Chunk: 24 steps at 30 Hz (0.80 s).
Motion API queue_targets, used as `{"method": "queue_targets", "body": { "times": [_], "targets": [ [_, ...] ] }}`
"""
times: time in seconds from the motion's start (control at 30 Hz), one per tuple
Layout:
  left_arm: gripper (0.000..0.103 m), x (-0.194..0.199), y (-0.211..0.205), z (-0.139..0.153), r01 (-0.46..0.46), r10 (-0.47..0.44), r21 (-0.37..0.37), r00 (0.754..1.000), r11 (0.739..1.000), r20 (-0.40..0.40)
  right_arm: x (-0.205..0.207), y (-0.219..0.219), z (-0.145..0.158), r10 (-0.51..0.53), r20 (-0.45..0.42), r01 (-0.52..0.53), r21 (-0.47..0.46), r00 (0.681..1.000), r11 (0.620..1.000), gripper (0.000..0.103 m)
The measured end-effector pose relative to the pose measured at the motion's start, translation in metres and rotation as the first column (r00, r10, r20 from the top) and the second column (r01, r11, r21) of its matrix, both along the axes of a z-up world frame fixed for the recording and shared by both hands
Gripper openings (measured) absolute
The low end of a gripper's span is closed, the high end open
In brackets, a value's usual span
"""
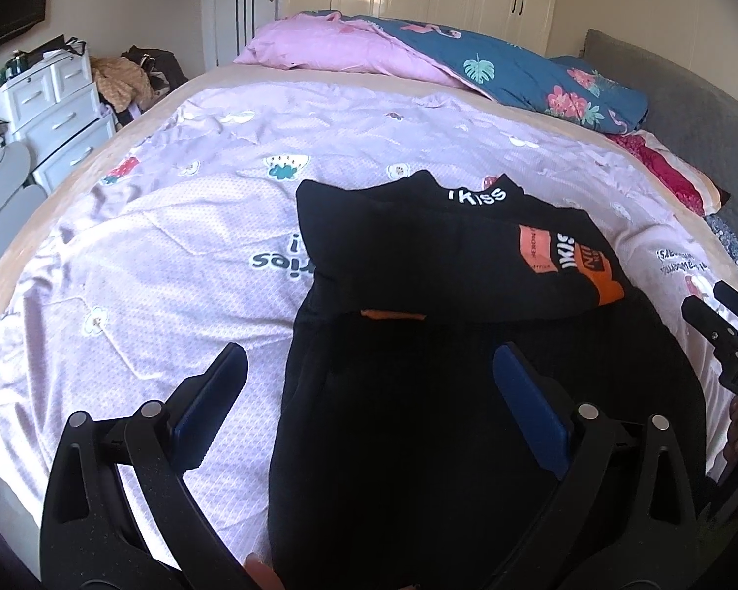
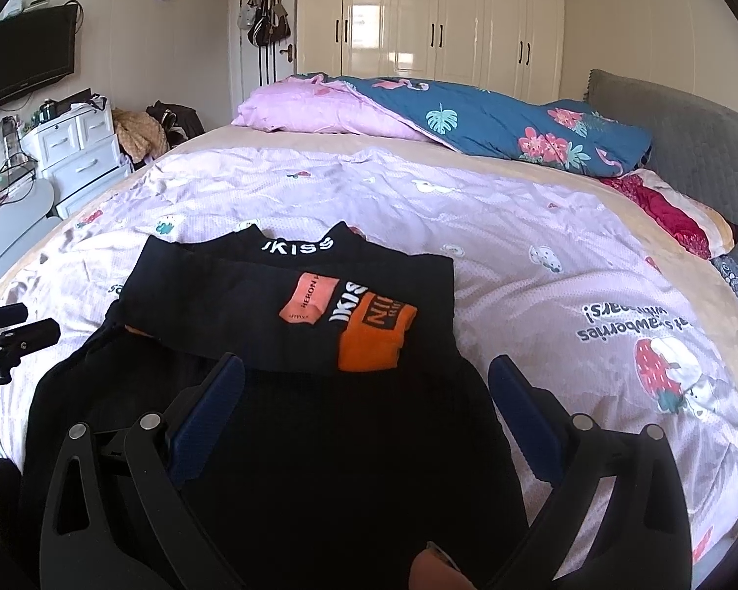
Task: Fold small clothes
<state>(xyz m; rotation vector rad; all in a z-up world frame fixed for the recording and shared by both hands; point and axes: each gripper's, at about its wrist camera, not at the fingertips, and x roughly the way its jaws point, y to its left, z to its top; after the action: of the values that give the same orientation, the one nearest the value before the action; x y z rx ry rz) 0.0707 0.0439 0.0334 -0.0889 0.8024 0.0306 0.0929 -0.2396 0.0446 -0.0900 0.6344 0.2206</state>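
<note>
A black garment (image 1: 443,255) with orange patches and white "IKISS" lettering lies on the lilac bed sheet (image 1: 147,270), its far part folded over the near part. My left gripper (image 1: 369,359) hovers open over the garment's near left edge, one finger above the sheet and one above the cloth, holding nothing. In the right wrist view the garment (image 2: 251,305) fills the near middle, and my right gripper (image 2: 366,368) is open above its near right part, empty. Each gripper shows at the other view's edge: right gripper (image 1: 723,314), left gripper (image 2: 15,329).
A folded pink and blue duvet (image 2: 467,118) lies across the far end of the bed. A red-patterned pillow (image 2: 674,211) and grey headboard (image 2: 689,137) are on the right. White drawers (image 2: 78,152) stand left of the bed, with cream wardrobes (image 2: 443,19) behind.
</note>
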Motion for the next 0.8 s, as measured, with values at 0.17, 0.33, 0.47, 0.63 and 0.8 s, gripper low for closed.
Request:
{"method": "queue_targets", "body": {
  "times": [0.17,0.33,0.47,0.63,0.8],
  "targets": [
    [0.094,-0.011,0.005,-0.005,-0.004,0.004,0.012,1.000,1.000,-0.018,-0.007,-0.006,-0.002,-0.006,-0.011,0.006,0.003,1.000,1.000,0.099],
    [0.094,-0.020,0.013,-0.013,-0.019,0.019,0.011,0.999,1.000,-0.042,-0.015,-0.012,-0.004,-0.015,-0.020,0.015,0.004,1.000,1.000,0.099],
    [0.094,-0.028,0.015,-0.016,-0.018,0.019,0.016,0.998,1.000,-0.055,-0.020,-0.016,-0.008,-0.018,-0.032,0.018,-0.002,0.999,1.000,0.099],
    [0.094,-0.037,0.018,-0.022,-0.018,0.020,0.018,0.997,1.000,-0.077,-0.026,-0.021,-0.013,-0.016,-0.051,0.015,-0.011,0.999,1.000,0.099],
    [0.094,-0.048,0.029,-0.029,-0.031,0.032,0.014,0.994,0.999,-0.101,-0.033,-0.026,-0.018,-0.017,-0.066,0.015,-0.024,0.998,1.000,0.099]
  ]
}}
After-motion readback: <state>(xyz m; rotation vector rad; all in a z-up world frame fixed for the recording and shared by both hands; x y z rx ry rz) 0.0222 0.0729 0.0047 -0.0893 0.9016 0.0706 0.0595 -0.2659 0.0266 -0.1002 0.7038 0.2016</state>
